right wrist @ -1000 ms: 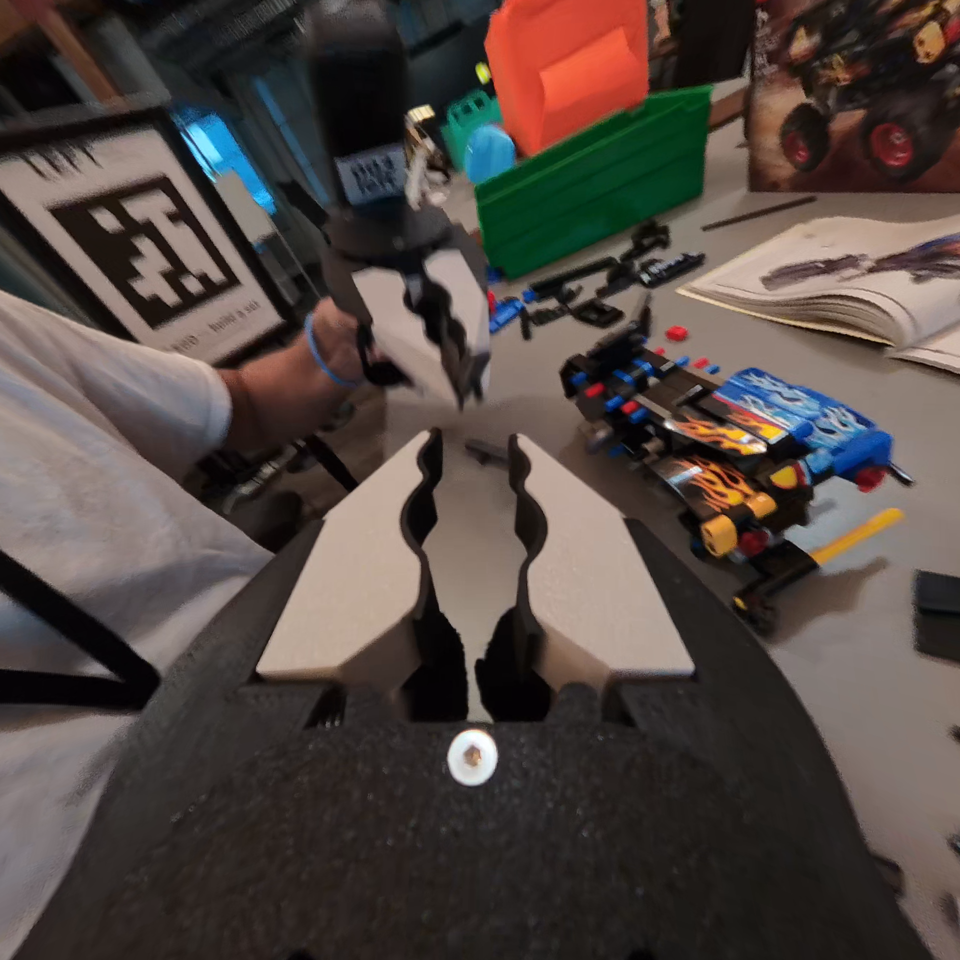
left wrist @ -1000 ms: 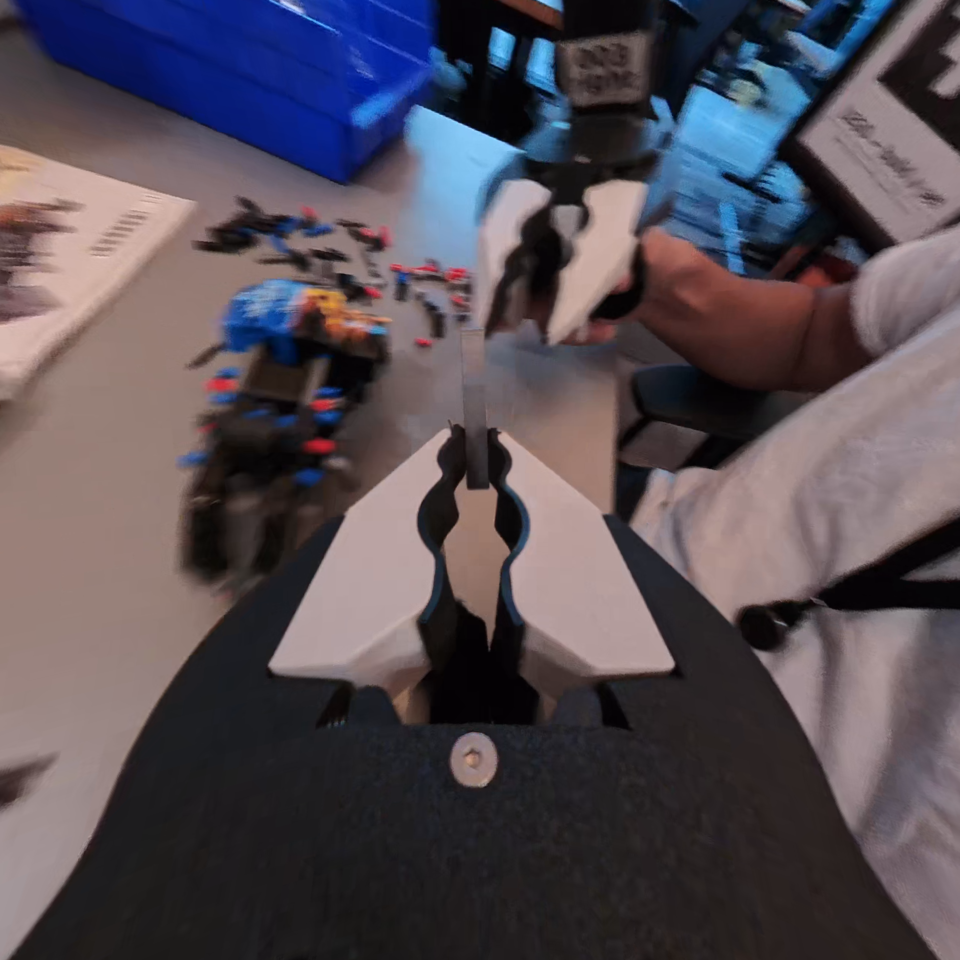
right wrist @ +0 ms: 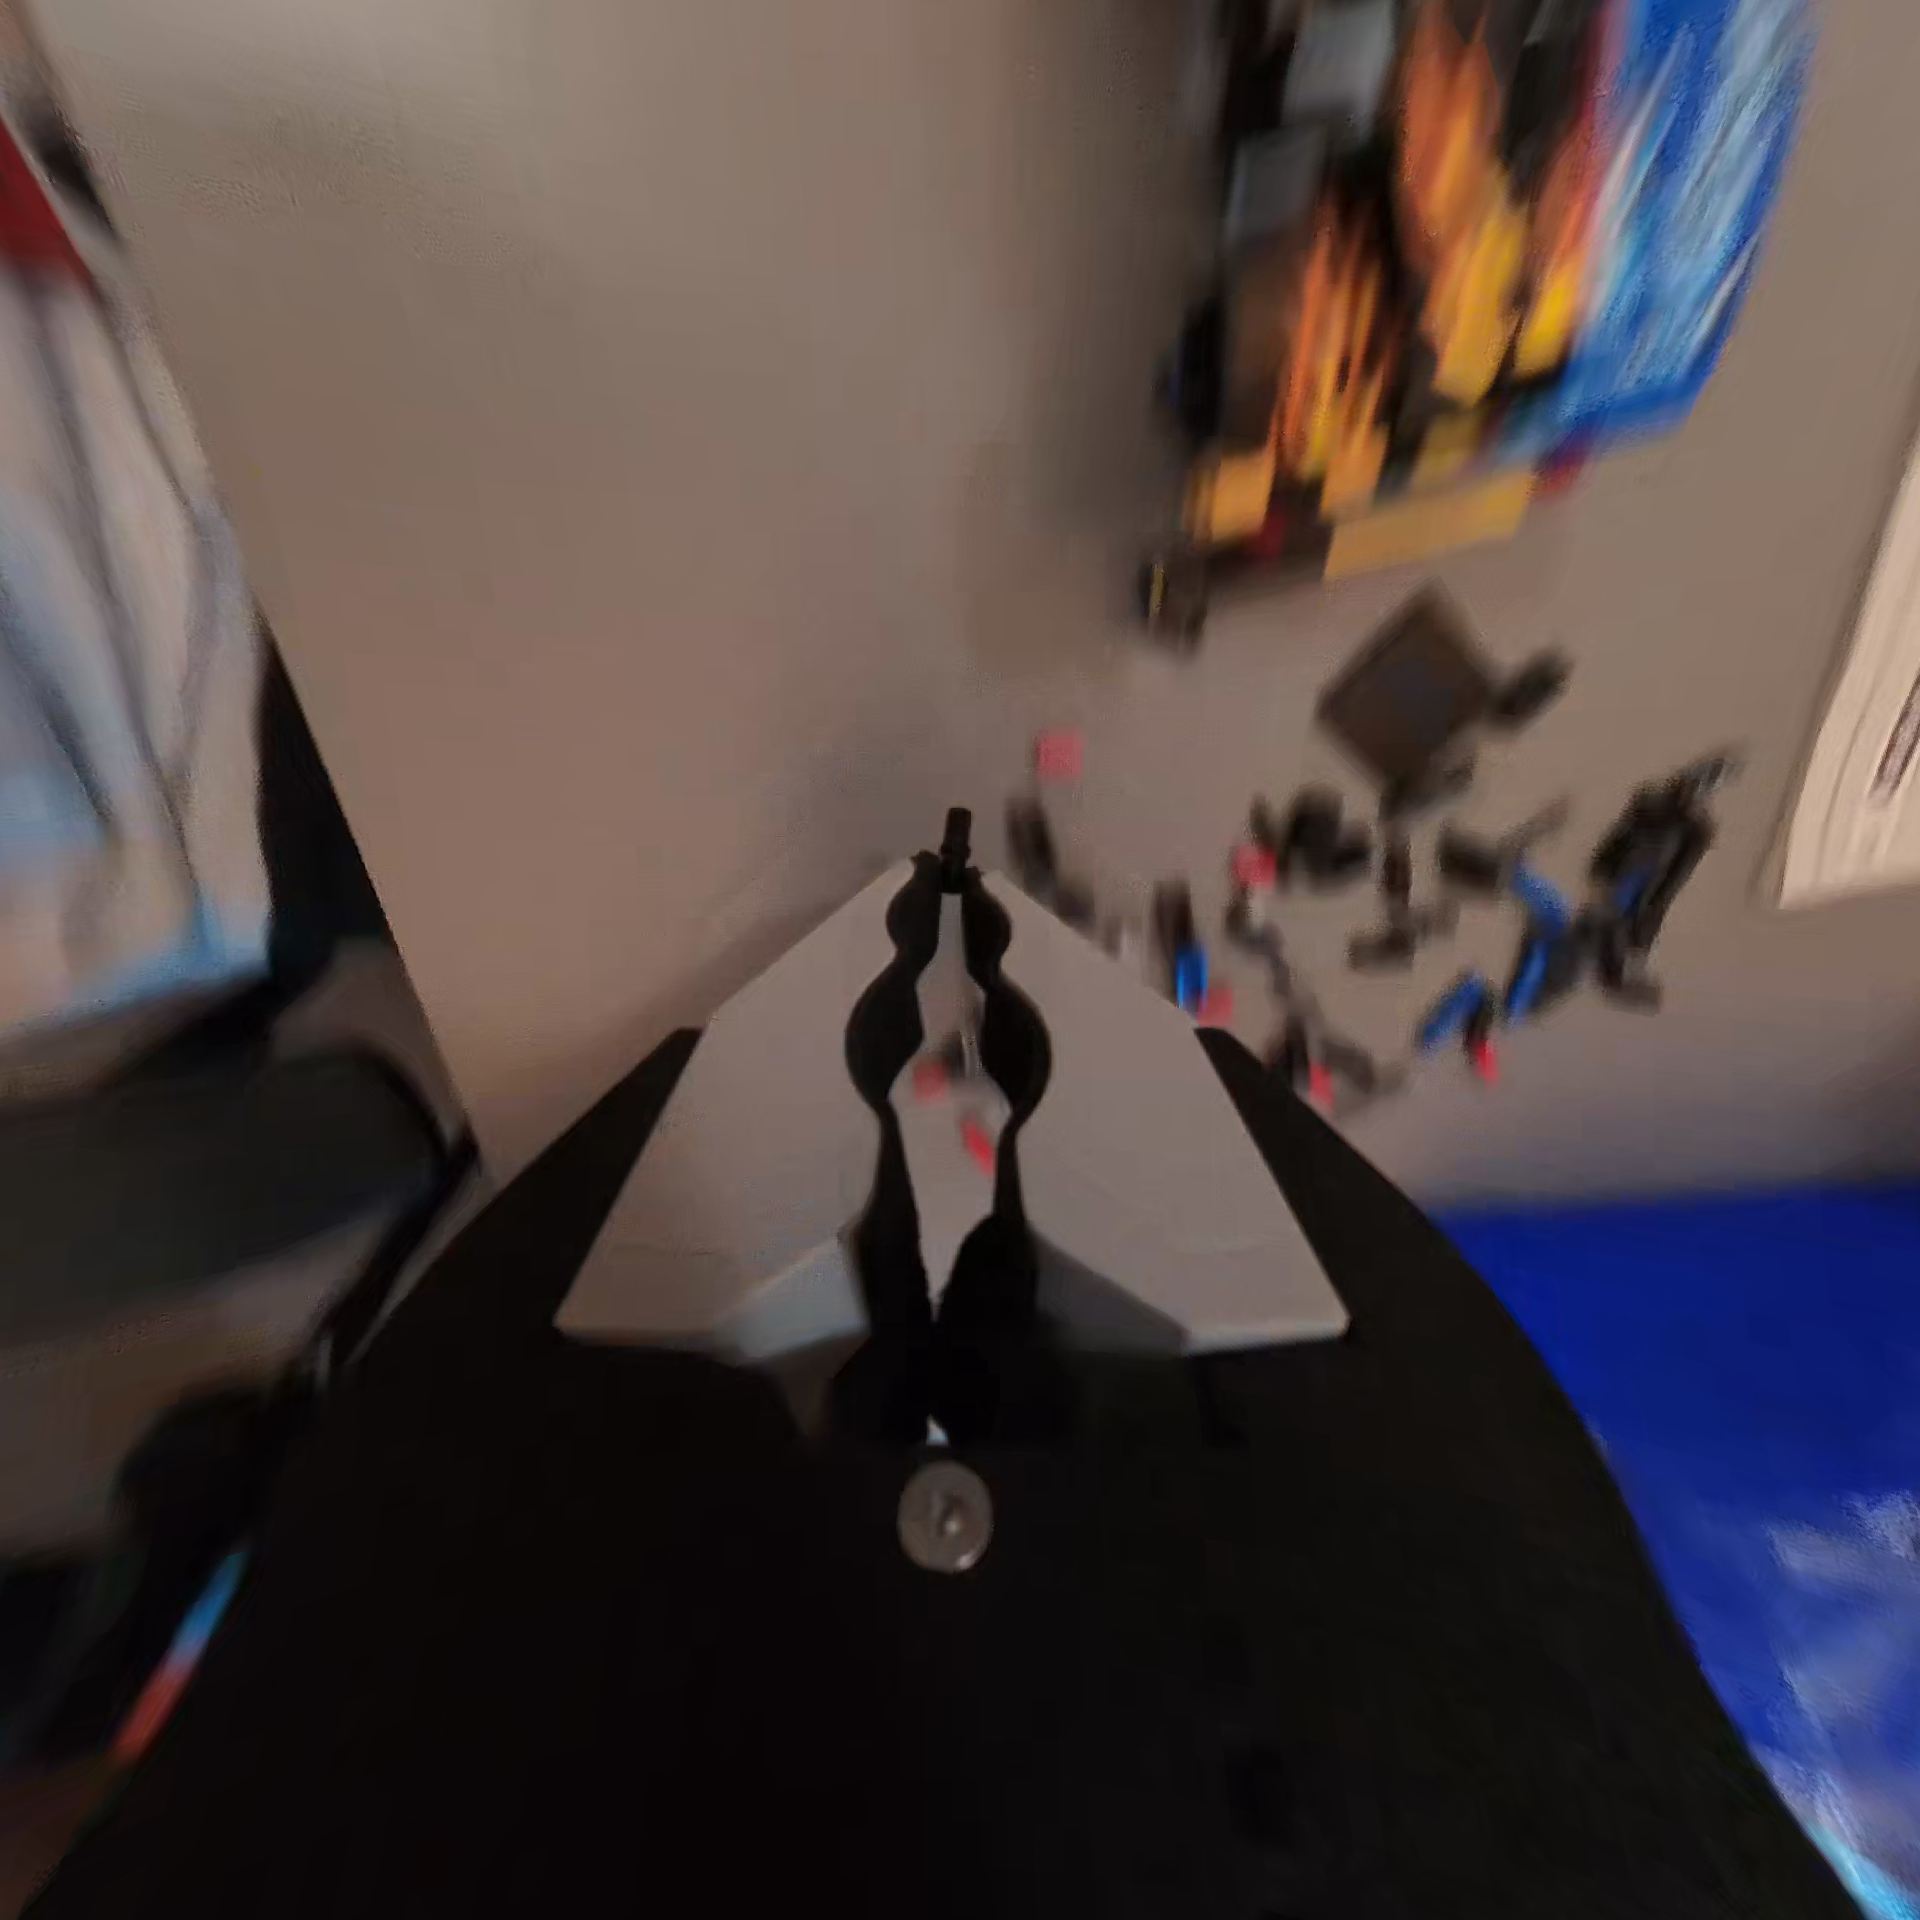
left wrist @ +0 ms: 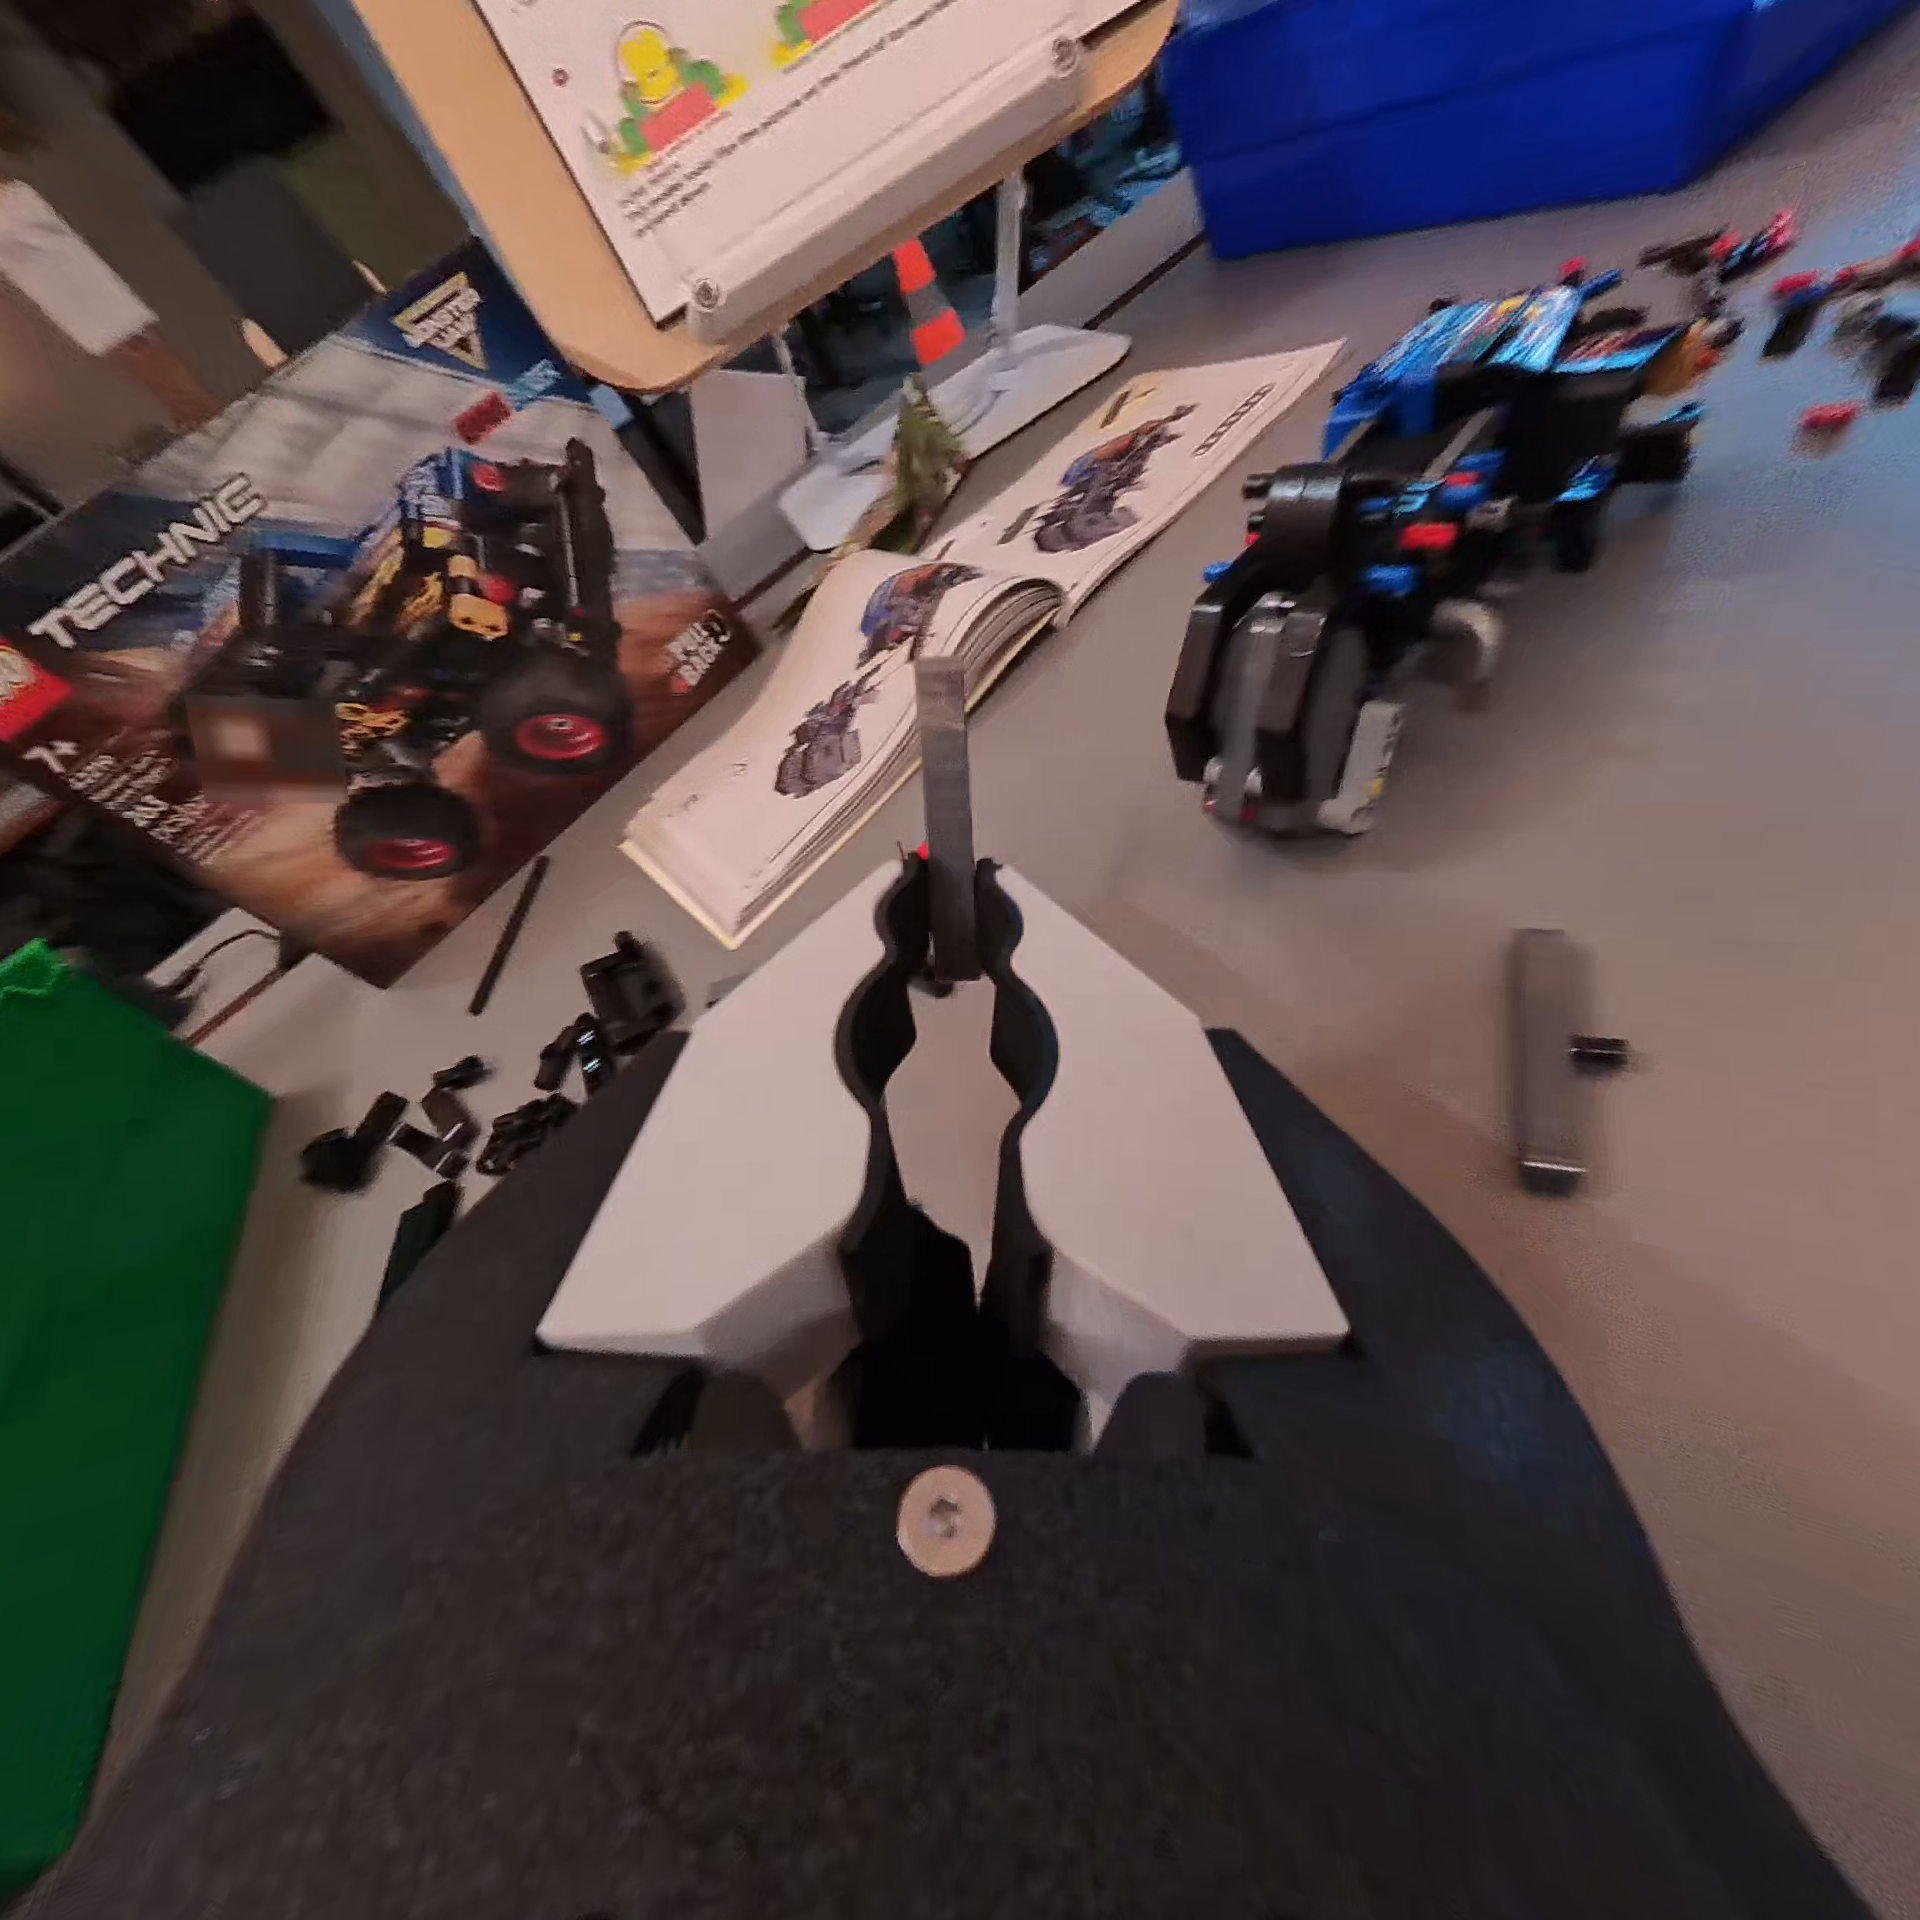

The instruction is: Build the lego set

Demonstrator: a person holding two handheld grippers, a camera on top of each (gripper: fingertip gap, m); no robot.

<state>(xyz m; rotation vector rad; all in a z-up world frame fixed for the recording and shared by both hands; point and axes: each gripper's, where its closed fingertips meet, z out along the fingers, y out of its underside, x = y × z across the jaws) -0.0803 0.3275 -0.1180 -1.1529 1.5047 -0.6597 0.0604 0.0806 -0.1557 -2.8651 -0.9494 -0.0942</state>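
The left gripper (left wrist: pixel 948 914) pinches a long, flat grey Lego beam (left wrist: pixel 943 769) at its lower end, jaws pressed onto it; the beam stands upright beyond the tips, above the grey worktop (left wrist: pixel 1558 831). Ahead and right of these jaws sits the partly built truck (left wrist: pixel 1423 582), black with blue panels and red pins, blocky and studded, well apart from the beam. A second grey beam (left wrist: pixel 1548 1060) lies flat on open worktop to the right of the jaws, a small black pin (left wrist: pixel 1598 1051) touching its side. Just ahead-left lies the open instruction booklet (left wrist: pixel 935 665), its pages fanned, and farther left leans the glossy set box (left wrist: pixel 343 665). Loose black pieces (left wrist: pixel 499 1101) scatter left of the jaws, beside a green bin (left wrist: pixel 94 1299). A blue bin (left wrist: pixel 1455 114) stands far ahead-right.

The right gripper (right wrist: pixel 954 878) has its jaws nearly together, nipping a tiny black pin (right wrist: pixel 954 836) at the tips. This view is heavily blurred: bare worktop lies ahead, small black, blue and red parts (right wrist: pixel 1403 914) spread to the right, and the flame-decorated truck body (right wrist: pixel 1475 260) sits beyond them.
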